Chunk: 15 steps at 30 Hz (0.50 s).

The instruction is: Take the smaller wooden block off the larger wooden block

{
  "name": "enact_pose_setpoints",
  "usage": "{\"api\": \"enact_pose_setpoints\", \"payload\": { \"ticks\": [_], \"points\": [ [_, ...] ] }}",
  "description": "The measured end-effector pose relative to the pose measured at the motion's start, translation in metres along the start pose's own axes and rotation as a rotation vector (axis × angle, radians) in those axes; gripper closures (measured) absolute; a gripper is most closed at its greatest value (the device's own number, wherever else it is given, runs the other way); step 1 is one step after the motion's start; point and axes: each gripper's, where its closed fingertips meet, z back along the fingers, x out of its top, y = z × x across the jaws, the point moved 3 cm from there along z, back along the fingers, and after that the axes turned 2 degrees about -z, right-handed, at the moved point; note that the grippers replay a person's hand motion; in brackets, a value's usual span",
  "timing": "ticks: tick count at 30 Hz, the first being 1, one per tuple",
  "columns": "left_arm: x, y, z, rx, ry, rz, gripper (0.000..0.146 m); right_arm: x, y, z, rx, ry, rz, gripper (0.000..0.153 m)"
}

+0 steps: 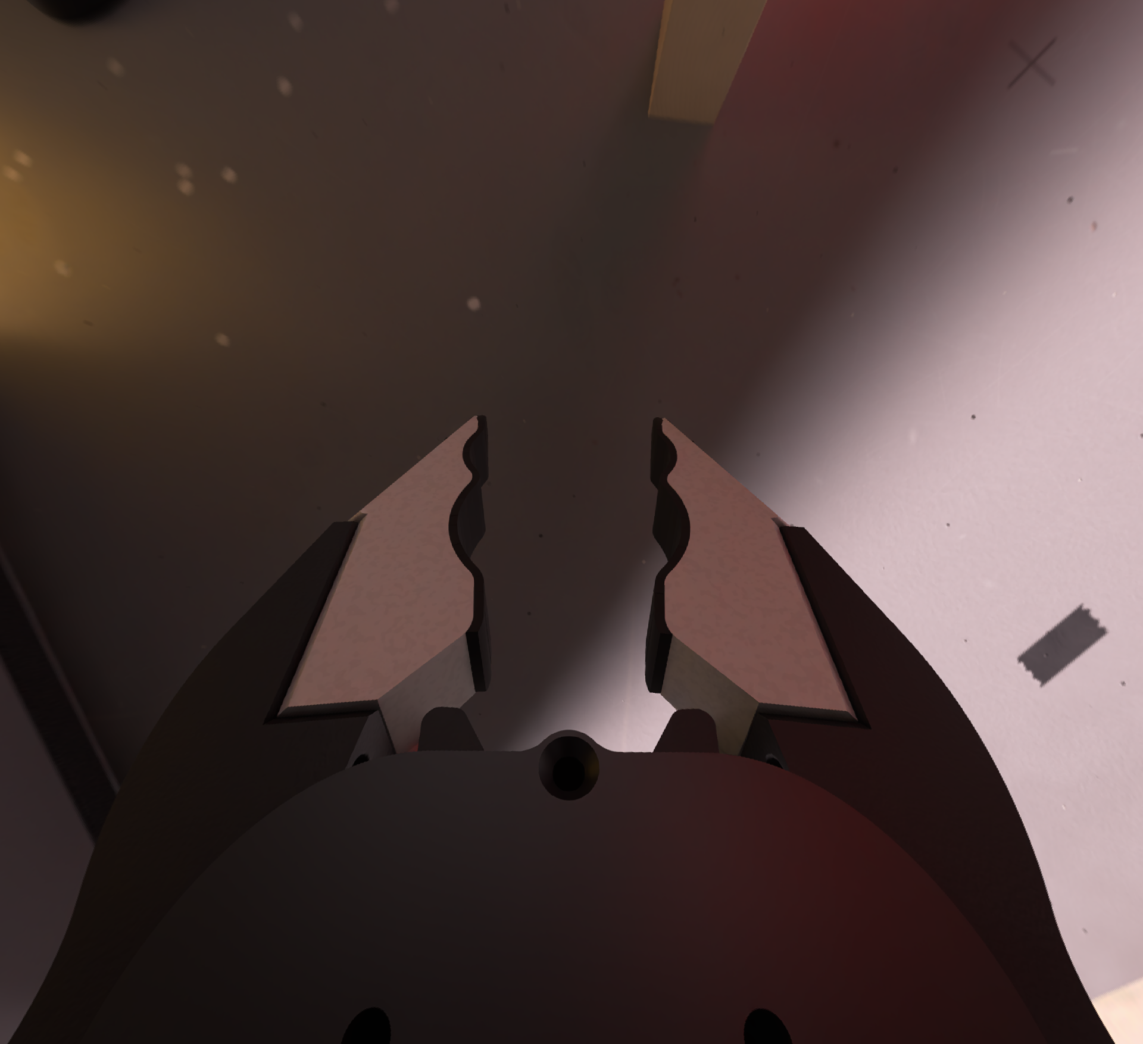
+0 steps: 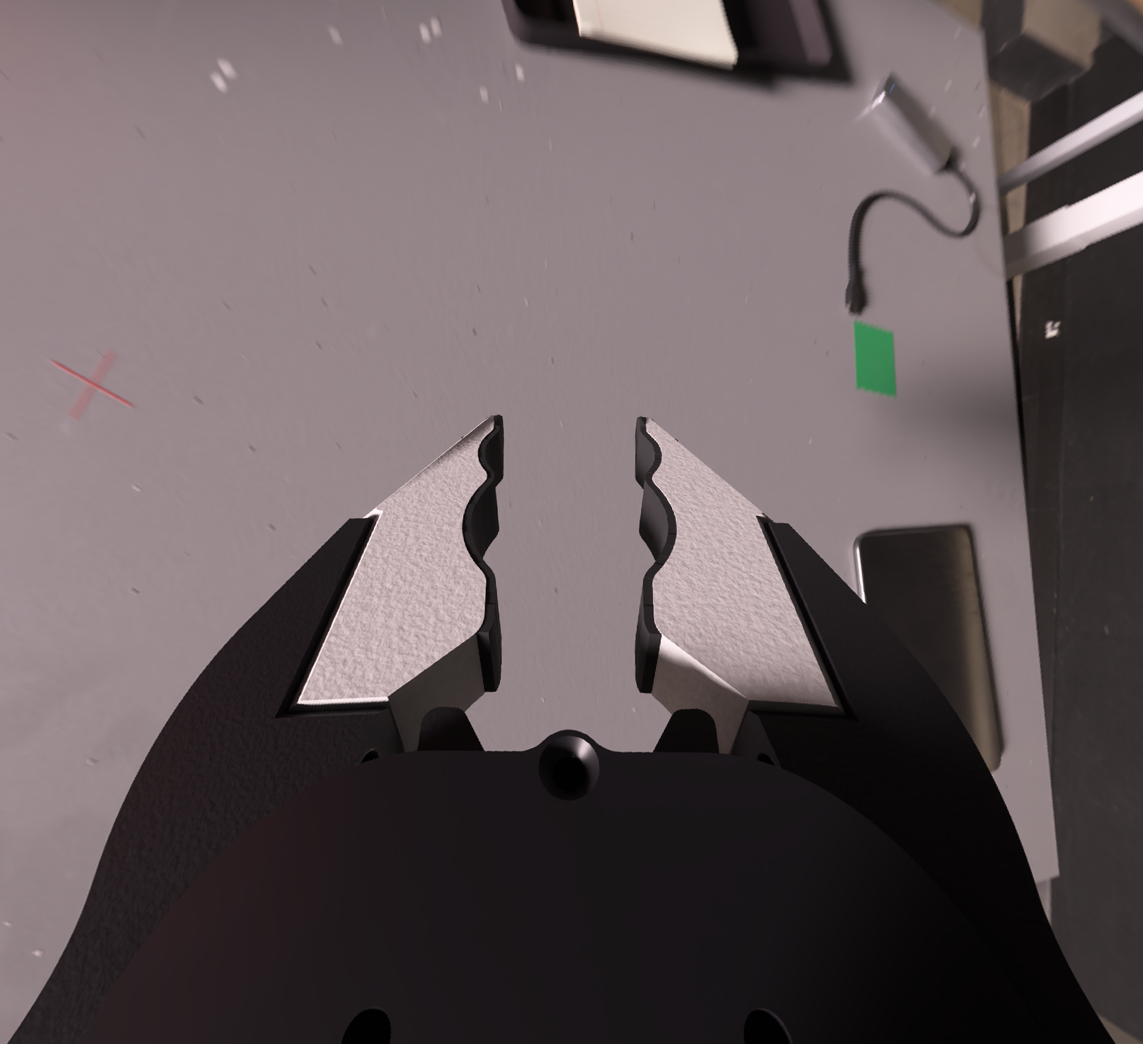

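Pale wooden block [image 1: 711, 6] lies on the grey worktop [image 1: 495, 241] ahead and slightly right of the left tongs [image 1: 569, 427], long axis running away from them, nearer these than the right tongs [image 2: 569, 427]; both sets parted, empty.

Black left tool [image 1: 569, 427], black right tool [image 2: 569, 427], pale textured scalloped fingers [image 2: 427, 569], central screw hole

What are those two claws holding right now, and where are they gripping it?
Nothing. The left gripper and right gripper are both open over bare table; a wooden block lies ahead of the left one, untouched.
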Motion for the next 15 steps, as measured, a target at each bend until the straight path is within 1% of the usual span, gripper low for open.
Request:
{"api": "enact_pose_setpoints", "payload": {
  "ticks": [3,5,7,10,13,15],
  "points": [
    [0.014,-0.001,0.014,0.057,-0.061,-0.022,0.087,0.031,0.017,0.022,0.023,-0.105,-0.002,0.11],
    [0.028,-0.004,0.024,0.097,-0.107,-0.051,0.085,0.055,0.039,0.038,0.054,-0.169,0.031,0.11],
    [0.042,-0.01,0.033,0.124,-0.164,-0.086,0.084,0.081,0.069,0.052,0.103,-0.236,0.076,0.11],
    [0.062,-0.021,0.045,0.158,-0.235,-0.147,0.084,0.116,0.126,0.072,0.226,-0.334,0.147,0.11],
    [0.075,-0.031,0.051,0.166,-0.273,-0.202,0.085,0.146,0.191,0.091,0.416,-0.437,0.175,0.11],
    [0.081,-0.036,0.052,0.166,-0.293,-0.228,0.087,0.159,0.234,0.101,0.534,-0.482,0.193,0.111]
  ]
}}
